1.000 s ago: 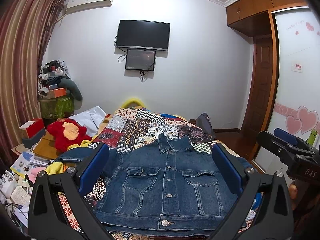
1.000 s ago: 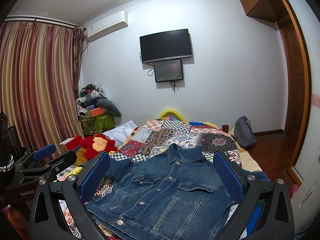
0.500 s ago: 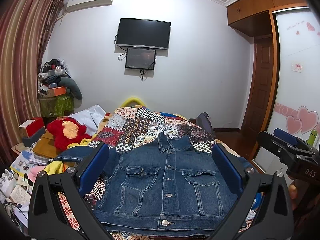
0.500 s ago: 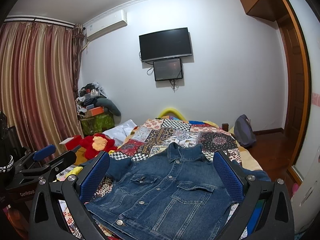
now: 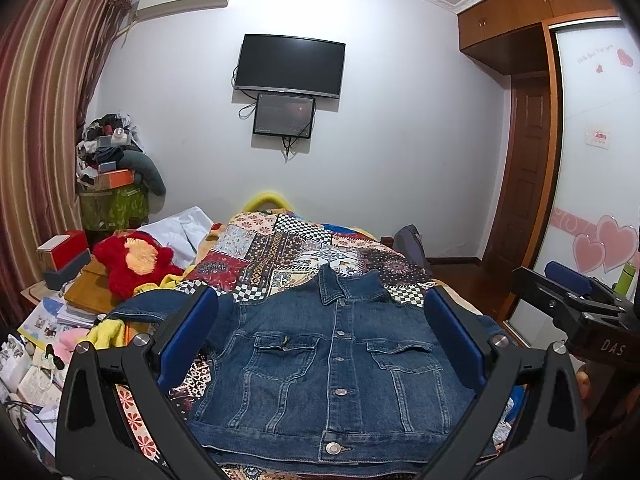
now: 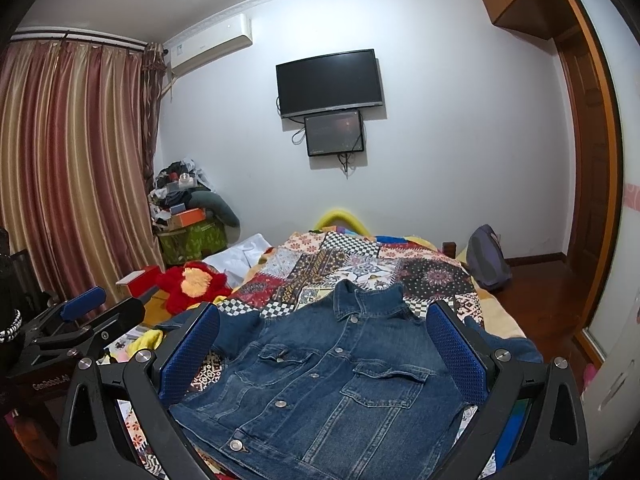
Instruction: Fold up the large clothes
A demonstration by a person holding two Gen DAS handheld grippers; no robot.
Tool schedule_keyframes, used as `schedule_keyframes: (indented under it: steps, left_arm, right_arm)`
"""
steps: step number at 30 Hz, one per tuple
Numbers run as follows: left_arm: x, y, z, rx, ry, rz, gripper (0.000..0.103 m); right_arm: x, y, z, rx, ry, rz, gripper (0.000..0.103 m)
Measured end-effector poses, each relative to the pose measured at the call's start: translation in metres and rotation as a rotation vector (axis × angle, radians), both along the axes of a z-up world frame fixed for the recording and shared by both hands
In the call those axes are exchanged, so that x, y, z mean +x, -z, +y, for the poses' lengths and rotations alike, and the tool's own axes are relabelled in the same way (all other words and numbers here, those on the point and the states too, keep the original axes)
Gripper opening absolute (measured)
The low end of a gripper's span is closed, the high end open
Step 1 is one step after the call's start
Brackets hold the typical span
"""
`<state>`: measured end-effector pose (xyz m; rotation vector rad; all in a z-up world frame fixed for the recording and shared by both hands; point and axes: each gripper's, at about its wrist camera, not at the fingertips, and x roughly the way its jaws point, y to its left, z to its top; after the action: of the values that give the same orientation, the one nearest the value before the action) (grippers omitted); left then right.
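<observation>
A blue denim jacket (image 5: 332, 364) lies buttoned and face up on a patchwork quilt (image 5: 288, 252), collar toward the far wall. One sleeve (image 5: 148, 308) stretches out to the left. My left gripper (image 5: 320, 316) is open and empty, held above the jacket's near hem. The jacket also shows in the right wrist view (image 6: 328, 384). My right gripper (image 6: 322, 320) is open and empty above it. The right gripper shows at the right edge of the left wrist view (image 5: 568, 296); the left gripper shows at the left of the right wrist view (image 6: 80, 316).
A red plush toy (image 5: 132, 260), books and boxes crowd the left side of the bed. A cluttered green box (image 5: 112, 204) stands in the far left corner by the curtain. A grey backpack (image 6: 486, 258) sits at the bed's far right. A wooden door (image 5: 524, 168) is on the right.
Both grippers have barely shifted; the view has tilted very slightly. The jacket has not moved.
</observation>
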<state>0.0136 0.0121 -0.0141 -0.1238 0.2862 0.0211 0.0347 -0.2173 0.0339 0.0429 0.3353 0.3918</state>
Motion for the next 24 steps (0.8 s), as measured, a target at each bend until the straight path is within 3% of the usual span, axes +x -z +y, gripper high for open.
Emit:
schedule_keyframes:
  steps: [14, 24]
  left_arm:
    - [0.055, 0.019, 0.039, -0.062, -0.03, 0.076, 0.103]
    - [0.122, 0.051, 0.096, -0.104, -0.187, 0.155, 0.103]
  right_arm:
    - [0.056, 0.011, 0.033, -0.087, -0.002, 0.06, 0.103]
    - [0.134, 0.034, 0.067, -0.136, -0.025, 0.123, 0.103]
